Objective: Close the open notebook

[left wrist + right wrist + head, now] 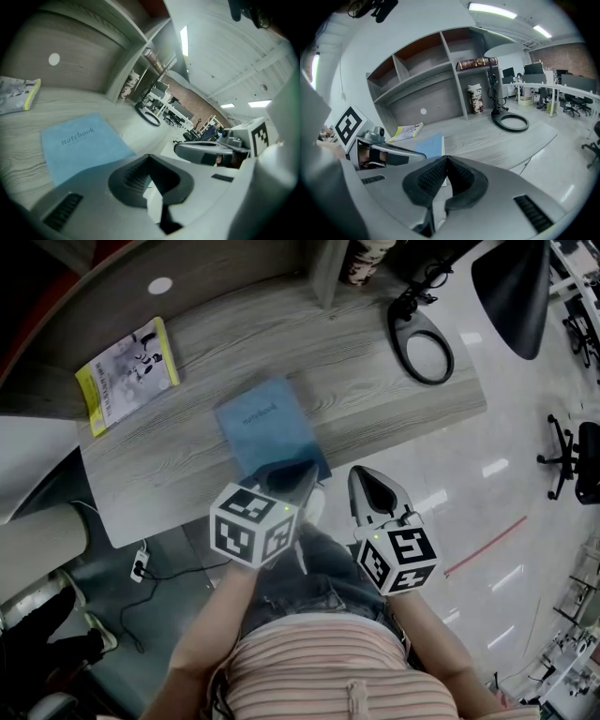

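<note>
Presently, the blue notebook (270,427) is recorded flat, cover up, on the tabletop (394,381), long axis running away from the person, just ahead of the nearer left hand-held gripper (295,482); it and the right hand-held gripper (375,491) are noted with jaws together, nothing held

A striped top (347,673), jeans (309,589), two grey grippers
Top pink-and-white at six o'clock; left gripper (298,476) and right gripper (370,486) each bear a white cube with black square markers.
</note>
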Motion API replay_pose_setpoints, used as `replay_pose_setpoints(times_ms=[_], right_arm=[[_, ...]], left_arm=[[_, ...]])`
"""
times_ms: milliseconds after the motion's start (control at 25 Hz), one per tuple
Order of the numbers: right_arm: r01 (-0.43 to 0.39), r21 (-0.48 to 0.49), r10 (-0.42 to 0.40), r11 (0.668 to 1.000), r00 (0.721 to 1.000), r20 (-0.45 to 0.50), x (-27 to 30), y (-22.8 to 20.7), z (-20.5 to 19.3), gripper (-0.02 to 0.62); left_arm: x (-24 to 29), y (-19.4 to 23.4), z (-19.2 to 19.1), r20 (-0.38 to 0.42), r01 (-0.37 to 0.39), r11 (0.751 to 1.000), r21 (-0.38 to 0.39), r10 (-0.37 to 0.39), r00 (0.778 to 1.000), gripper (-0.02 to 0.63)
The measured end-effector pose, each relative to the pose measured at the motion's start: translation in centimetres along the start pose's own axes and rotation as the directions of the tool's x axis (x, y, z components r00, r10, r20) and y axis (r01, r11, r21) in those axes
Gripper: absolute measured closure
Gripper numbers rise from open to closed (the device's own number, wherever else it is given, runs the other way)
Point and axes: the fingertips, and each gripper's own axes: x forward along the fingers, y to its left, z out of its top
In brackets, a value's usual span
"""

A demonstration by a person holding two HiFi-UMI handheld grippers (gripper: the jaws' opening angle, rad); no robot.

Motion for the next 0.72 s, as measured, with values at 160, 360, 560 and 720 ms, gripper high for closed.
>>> replay_pose_setpoints(times_ms=[160,360,560,720], right_arm=[[-0.007,-0.008,0.007,1.0,1.0,0.023,-0.2,0.4,0.5,0.588],[-0.026,-0.015,0.027,1.0,0.998,0.052,-0.3,1.1,1.1,0.588],[-0.036,-0.036,0.039,0.999,0.996,0.076,-0.4,1.9,1.6,0.588],[-0.04,-0.051,0.045,0.998,0.996,0.083,-0.3,2.5,1.9,0.588]], left_arm=[[-1.1,0.1,1.1,0.07,-0.034,0.998,0.048,0.03,0.997,0.594],[-2.6,0.2,2.3,0.148,-0.07,0.995,0.077,0.058,0.987,0.594],[-4.0,0.6,2.9,0.198,-0.107,0.99,0.093,0.087,0.976,0.595],[-5.0,1.1,3.0,0.22,-0.134,0.987,0.085,0.112,0.969,0.595]])
